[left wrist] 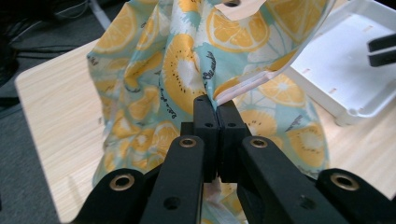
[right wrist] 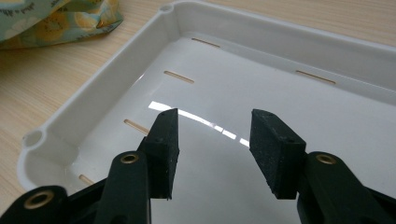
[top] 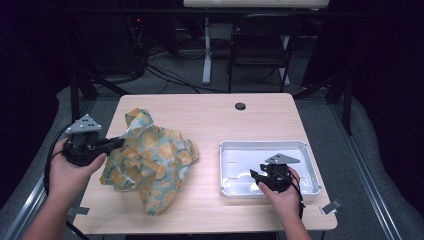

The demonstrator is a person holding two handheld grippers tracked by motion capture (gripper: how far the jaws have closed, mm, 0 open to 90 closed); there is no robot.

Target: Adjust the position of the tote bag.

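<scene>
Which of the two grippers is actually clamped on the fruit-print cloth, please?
The left gripper: its fingers pinch the cloth at its hem. The right gripper hangs open over the white tray, holding nothing.

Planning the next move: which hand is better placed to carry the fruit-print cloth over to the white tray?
Left. The left gripper is already shut on a hem of the cloth. The right gripper hangs open over the tray, holding nothing.

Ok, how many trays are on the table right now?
1. The white tray sits on the table's right side, apart from the fruit-print cloth; the right gripper hovers open over it. Nothing suggests another, though the cloth could hide something small.
</scene>
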